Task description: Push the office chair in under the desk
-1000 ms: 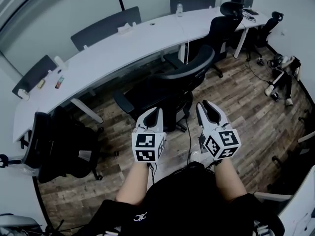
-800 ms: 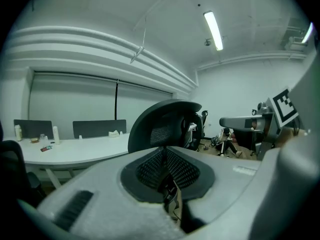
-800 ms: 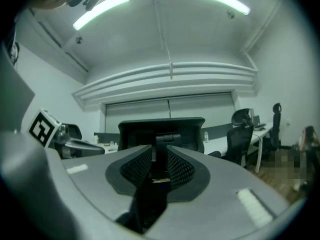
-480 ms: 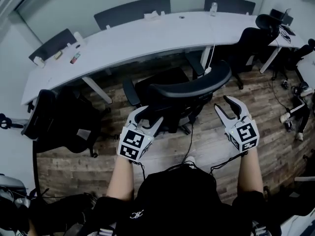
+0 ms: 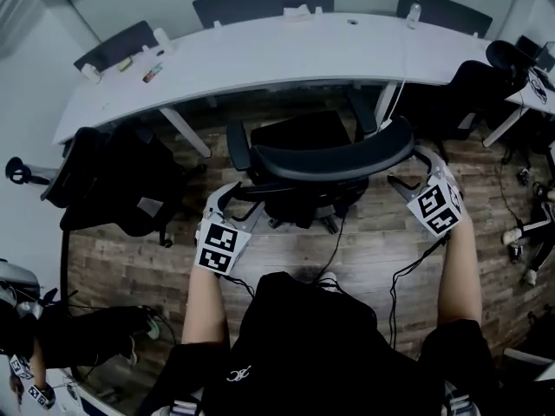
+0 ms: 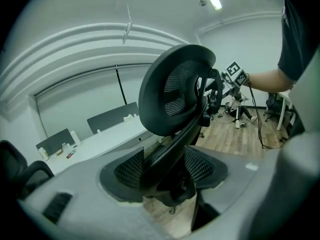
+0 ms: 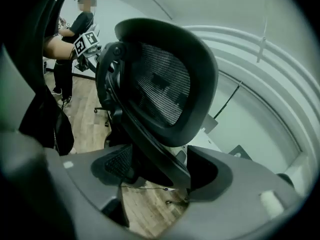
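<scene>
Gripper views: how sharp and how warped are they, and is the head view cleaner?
Left gripper view: heavy fisheye, dark rim; the left gripper, jaws opening around the office chair, is a soft blur, the chair's mesh crisp. Right gripper view: same, right gripper blurred, jaws opening astride the chair. Head view: evenly lit, no glare, bowed at the edges.

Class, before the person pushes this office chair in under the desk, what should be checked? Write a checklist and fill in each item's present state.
1. Left tongs and right tongs sit at either side of the office chair backrest: ok.
2. Firm hold: not ok. Both pairs of jaws are opening, with the backrest frame between them, unclamped.
3. Chair faces the desk, lined up between its legs: ok.
4. Neighbouring chair on the left stands apart from the path: ok.
5. Cable on the floor by the chair base is free of the castors: cannot tell.
</scene>
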`<state>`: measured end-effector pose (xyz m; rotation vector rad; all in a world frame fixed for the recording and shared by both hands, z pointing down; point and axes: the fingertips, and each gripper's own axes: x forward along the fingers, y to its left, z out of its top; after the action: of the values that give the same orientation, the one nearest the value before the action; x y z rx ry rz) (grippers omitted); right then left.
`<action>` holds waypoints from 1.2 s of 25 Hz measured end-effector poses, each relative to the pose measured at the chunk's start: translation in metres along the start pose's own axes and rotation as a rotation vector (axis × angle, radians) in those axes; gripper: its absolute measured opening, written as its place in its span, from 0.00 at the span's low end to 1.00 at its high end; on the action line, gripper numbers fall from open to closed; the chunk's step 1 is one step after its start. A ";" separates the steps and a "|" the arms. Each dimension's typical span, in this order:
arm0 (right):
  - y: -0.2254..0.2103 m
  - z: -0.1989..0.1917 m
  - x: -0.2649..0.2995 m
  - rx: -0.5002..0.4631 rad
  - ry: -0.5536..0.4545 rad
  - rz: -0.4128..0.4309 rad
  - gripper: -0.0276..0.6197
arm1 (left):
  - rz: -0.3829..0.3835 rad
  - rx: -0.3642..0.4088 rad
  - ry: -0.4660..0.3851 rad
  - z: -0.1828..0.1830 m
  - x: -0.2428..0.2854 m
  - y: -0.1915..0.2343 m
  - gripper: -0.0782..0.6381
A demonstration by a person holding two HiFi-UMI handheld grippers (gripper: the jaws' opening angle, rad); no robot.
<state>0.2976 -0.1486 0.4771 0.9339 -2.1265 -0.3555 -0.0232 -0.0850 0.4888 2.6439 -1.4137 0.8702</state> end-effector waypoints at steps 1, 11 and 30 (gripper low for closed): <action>-0.002 -0.004 0.006 -0.008 0.009 0.015 0.59 | 0.010 0.007 0.010 -0.001 0.003 -0.001 0.48; -0.011 -0.022 0.045 -0.149 0.095 -0.024 0.54 | 0.018 0.052 0.061 -0.009 0.021 0.007 0.49; -0.027 -0.003 0.085 -0.076 0.154 0.016 0.54 | -0.007 0.010 0.104 -0.008 0.046 0.057 0.50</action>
<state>0.2767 -0.2283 0.5117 0.8721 -1.9656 -0.3432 -0.0513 -0.1516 0.5038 2.5671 -1.3794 1.0002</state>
